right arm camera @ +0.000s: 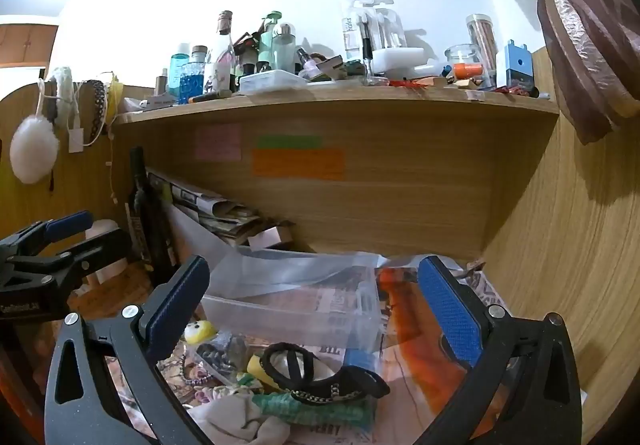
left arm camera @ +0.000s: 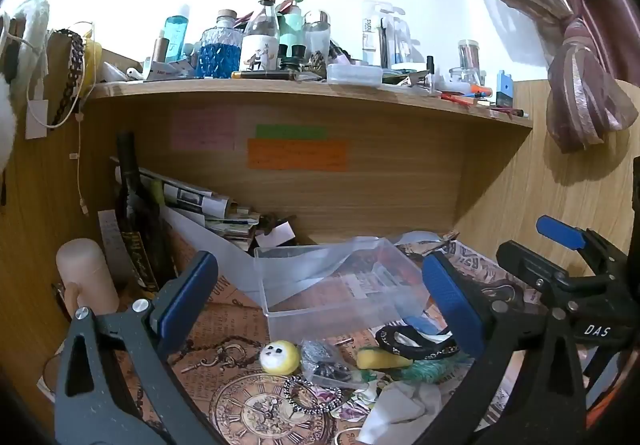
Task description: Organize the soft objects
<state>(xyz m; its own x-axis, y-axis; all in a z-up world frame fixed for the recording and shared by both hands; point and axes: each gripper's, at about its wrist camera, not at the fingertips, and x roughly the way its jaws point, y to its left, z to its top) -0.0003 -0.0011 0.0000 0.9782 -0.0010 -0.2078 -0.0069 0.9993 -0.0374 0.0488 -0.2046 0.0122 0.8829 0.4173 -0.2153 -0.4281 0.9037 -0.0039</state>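
A clear plastic box (left arm camera: 332, 285) stands open on the desk; it also shows in the right wrist view (right arm camera: 296, 309). In front of it lie a yellow plush ball with a face (left arm camera: 280, 357), a black headband with a chain (left arm camera: 416, 345), a green knitted piece (left arm camera: 424, 371), a yellow sponge (left arm camera: 378, 359) and a white cloth (left arm camera: 408, 401). The ball (right arm camera: 200, 331), headband (right arm camera: 320, 377), green piece (right arm camera: 316, 409) and cloth (right arm camera: 240, 421) show in the right wrist view. My left gripper (left arm camera: 320, 301) is open above the pile. My right gripper (right arm camera: 316, 309) is open over the headband, also seen from the left (left arm camera: 560, 257).
A wooden shelf (left arm camera: 304, 93) crowded with bottles and jars runs above. A dark bottle (left arm camera: 132, 205), stacked papers (left arm camera: 208, 205) and a pale cylinder (left arm camera: 84, 273) stand at the left. A small bag of trinkets (left arm camera: 324, 363) and a beaded bracelet (left arm camera: 312, 393) lie among the soft things.
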